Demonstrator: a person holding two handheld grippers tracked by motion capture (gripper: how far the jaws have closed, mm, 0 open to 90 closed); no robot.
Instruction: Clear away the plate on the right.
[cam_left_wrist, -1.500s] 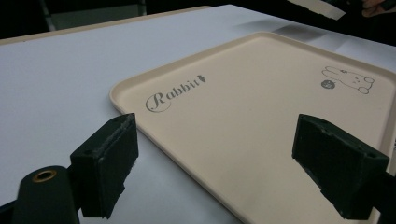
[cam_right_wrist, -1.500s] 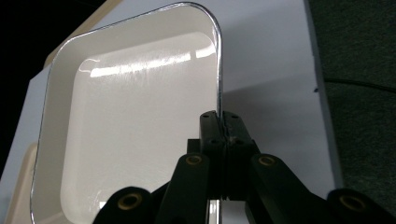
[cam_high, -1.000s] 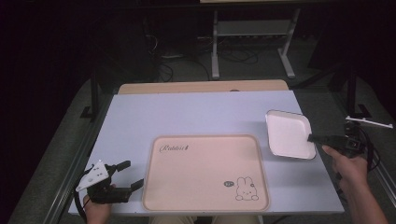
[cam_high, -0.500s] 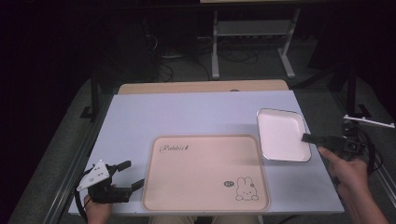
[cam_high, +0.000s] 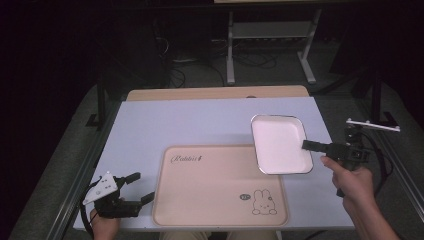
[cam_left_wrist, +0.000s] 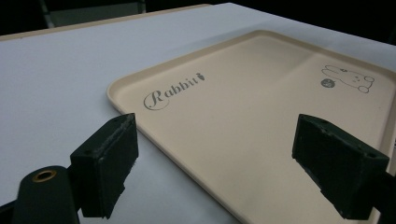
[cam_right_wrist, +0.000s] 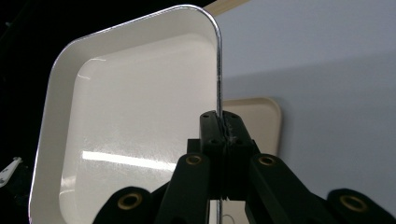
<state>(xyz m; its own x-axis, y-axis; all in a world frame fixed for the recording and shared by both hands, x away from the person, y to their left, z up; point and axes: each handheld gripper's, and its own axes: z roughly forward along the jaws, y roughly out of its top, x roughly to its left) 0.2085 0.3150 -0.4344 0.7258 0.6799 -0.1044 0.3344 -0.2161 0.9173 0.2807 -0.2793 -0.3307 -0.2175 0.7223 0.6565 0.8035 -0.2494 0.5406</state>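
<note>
Pale lilac rectangular tabletop (cam_high: 200, 120) carries a beige plastic tray with a rabbit drawing (cam_high: 220, 187), its near corner between the left gripper's (cam_high: 136, 186) widely spread fingers (cam_left_wrist: 105, 168). The right gripper's (cam_high: 309, 145) fingers (cam_right_wrist: 210, 130) pinch the rim of a white square plate (cam_high: 279, 145), its corner overlapping the tray.

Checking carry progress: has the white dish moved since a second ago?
Yes. The white dish, clamped by the right gripper, shifted left, now overlapping the beige tray's right corner.
</note>
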